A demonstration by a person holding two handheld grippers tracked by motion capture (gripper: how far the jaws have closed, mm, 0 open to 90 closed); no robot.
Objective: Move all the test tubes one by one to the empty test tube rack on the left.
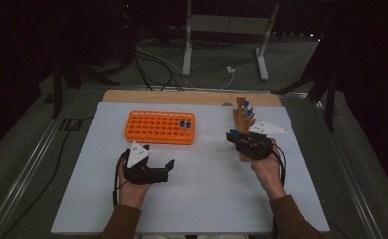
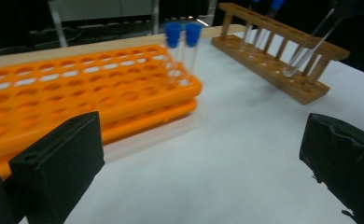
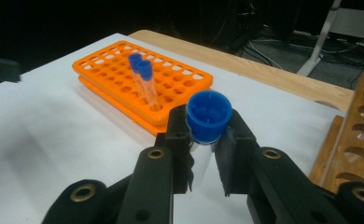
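Observation:
An orange tube rack (image 1: 159,127) lies at the back left of the white table sheet, with two blue-capped tubes (image 1: 185,125) upright at its right end. A wooden rack (image 1: 242,119) stands at the right and holds some blue-capped tubes. My right gripper (image 3: 207,140) is shut on a blue-capped test tube (image 3: 209,114) just below the cap. In the left gripper view that tube (image 2: 306,49) hangs tilted just above the wooden rack (image 2: 273,60). My left gripper (image 2: 203,158) stands open and empty over the sheet, in front of the orange rack (image 2: 77,88).
The white sheet (image 1: 197,199) covers most of the table, and a bare wooden strip (image 1: 192,97) runs along its far edge. Beyond the table, a metal stand (image 1: 224,30) and cables lie on the dark floor.

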